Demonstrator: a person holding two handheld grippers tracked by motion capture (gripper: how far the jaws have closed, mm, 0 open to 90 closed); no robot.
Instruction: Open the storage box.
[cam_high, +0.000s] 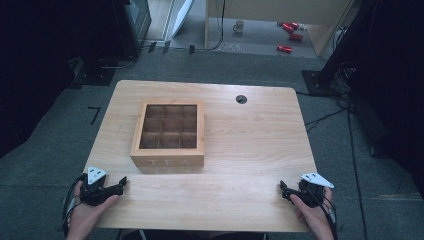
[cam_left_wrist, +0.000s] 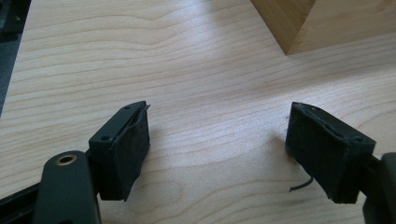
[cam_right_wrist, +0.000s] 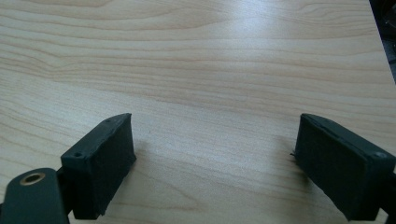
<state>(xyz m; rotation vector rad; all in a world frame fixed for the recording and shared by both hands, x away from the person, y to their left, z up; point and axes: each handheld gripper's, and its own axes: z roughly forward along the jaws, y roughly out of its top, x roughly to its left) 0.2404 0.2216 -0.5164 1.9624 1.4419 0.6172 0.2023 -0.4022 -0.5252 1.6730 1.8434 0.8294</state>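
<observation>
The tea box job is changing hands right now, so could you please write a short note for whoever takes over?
Left gripper: open, holding nothing, low over the table's near-left edge.
Right gripper: open, holding nothing, at the near-right edge.
Tea box: left of centre, "TEA" side facing the person, glass lid shut, compartments look empty. It is nearer the left gripper; its corner shows in the left gripper view.
Done: nothing apparent; box untouched.
Left: probably reaching in and handling the box.
</observation>
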